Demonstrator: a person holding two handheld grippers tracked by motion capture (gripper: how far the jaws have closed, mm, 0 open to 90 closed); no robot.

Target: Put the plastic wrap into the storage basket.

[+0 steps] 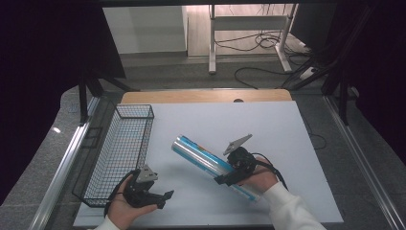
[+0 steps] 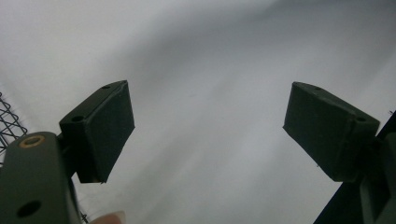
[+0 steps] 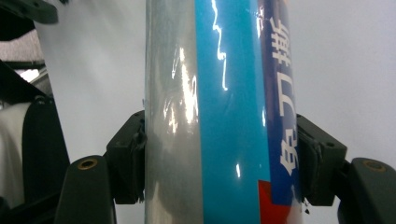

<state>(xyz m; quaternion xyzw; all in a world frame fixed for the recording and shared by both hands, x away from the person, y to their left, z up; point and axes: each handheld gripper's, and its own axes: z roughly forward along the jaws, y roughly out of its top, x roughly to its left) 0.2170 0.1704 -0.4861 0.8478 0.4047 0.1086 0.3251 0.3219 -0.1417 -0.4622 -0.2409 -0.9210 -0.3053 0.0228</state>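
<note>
The roll (image 1: 210,165) is silver, light blue and dark blue, with white characters. The basket (image 1: 119,148) is black wire. The mat (image 1: 268,129) is white.

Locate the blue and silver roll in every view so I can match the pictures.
High view: the roll lies slantwise at centre, clamped by the right hand-held gripper.
Right gripper view: the roll runs upright between the jaws.
Left gripper view: not there.
Shared landmark: the white table sheet.

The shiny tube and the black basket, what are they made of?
The tube looks wrapped in glossy plastic film, silver and blue: bright glints and fine wrinkles show in the right gripper view; what lies under the wrap can't be told. The basket looks like thin metal wire with a black coating: an open grid you see through.
</note>
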